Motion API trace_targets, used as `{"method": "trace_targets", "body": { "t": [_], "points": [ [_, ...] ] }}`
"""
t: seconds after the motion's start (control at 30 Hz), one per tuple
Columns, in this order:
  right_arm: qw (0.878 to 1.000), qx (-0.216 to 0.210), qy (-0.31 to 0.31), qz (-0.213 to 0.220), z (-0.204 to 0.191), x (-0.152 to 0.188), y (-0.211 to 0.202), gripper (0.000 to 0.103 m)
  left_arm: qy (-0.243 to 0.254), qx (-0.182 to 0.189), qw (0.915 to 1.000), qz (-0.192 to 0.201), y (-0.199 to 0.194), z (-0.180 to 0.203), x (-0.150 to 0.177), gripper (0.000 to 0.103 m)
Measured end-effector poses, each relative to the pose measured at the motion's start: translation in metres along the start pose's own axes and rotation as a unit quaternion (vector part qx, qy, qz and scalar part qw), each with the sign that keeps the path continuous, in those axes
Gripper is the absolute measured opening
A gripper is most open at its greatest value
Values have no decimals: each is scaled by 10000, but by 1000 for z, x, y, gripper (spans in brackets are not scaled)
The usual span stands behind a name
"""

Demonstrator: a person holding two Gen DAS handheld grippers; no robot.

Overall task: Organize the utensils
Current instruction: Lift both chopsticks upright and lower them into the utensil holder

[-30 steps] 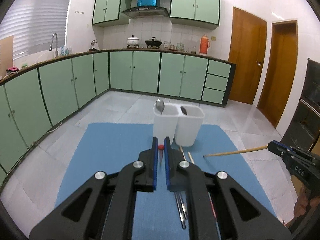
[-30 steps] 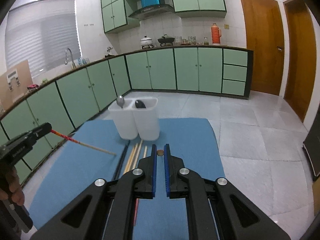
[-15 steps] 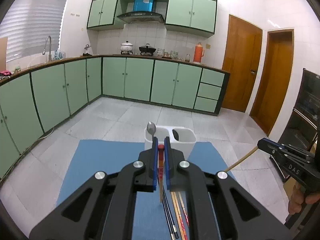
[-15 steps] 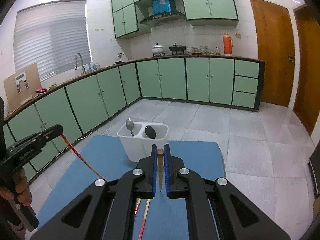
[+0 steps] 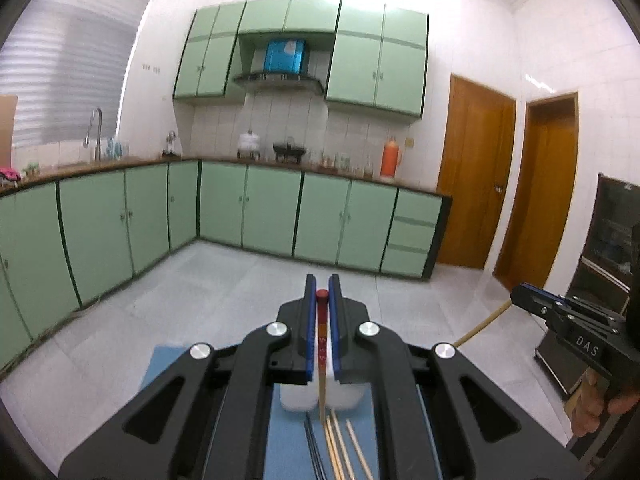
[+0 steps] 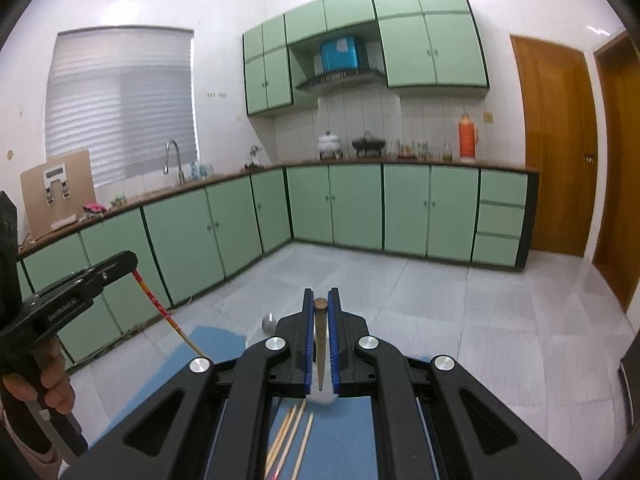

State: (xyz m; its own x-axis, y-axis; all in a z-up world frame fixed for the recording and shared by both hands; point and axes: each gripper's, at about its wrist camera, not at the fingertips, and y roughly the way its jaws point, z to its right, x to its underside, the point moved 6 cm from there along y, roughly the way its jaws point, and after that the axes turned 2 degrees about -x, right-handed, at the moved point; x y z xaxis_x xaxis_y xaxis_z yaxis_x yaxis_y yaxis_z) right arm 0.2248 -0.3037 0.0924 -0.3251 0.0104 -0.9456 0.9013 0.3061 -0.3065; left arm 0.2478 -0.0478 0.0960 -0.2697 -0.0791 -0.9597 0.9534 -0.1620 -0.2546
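My left gripper [image 5: 322, 286] is shut on a red-topped chopstick [image 5: 321, 344] that hangs down between its blue pads. My right gripper [image 6: 321, 300] is shut on a brown wooden chopstick [image 6: 320, 350], also hanging point down. Both are lifted above a white two-part utensil holder [image 5: 298, 398], mostly hidden behind the jaws; a spoon bowl [image 6: 267, 322] peeks out of it in the right wrist view. Several loose chopsticks [image 5: 340, 448] lie on the blue mat [image 5: 288, 444] in front of the holder. Each gripper shows in the other's view, the right gripper [image 5: 520, 300] and the left gripper [image 6: 130, 259].
The mat lies on a surface above a grey tiled floor [image 5: 224, 280]. Green base cabinets [image 6: 360, 208] with a worktop run along the left and back walls. Wooden doors [image 5: 472, 176] stand at the right. A person's hand [image 6: 44, 388] grips the left handle.
Both grippers have risen with their chopsticks and tilted up toward level. The chopsticks swung from slanting sideways to hanging down. The holder has dropped behind the jaws.
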Motion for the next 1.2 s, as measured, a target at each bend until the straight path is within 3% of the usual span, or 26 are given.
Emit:
{"method": "trace_targets", "body": {
  "t": [0.27, 0.43, 0.53, 0.67, 0.97, 1.2],
  "points": [
    [9998, 21, -60, 210, -3, -32, 30, 7, 182, -145, 9978, 616, 30, 25, -38, 5],
    [9999, 87, -71, 15, 0, -21, 67, 7, 201, -222, 9986, 425, 70, 25, -22, 5],
    [9999, 24, 0, -136, 2, -8, 88, 7, 362, -426, 9960, 703, 77, 24, -18, 5],
    [9995, -28, 21, -317, 4, 8, 109, 7, 239, -215, 9969, 723, 81, 21, -22, 5],
    [9994, -44, 62, -325, 9, 15, 107, 7, 238, -262, 9949, 942, 75, 15, -31, 5],
    [9989, -33, 79, -467, 8, 21, 117, 7, 242, -366, 9971, 618, 105, 7, -9, 5]
  ]
}}
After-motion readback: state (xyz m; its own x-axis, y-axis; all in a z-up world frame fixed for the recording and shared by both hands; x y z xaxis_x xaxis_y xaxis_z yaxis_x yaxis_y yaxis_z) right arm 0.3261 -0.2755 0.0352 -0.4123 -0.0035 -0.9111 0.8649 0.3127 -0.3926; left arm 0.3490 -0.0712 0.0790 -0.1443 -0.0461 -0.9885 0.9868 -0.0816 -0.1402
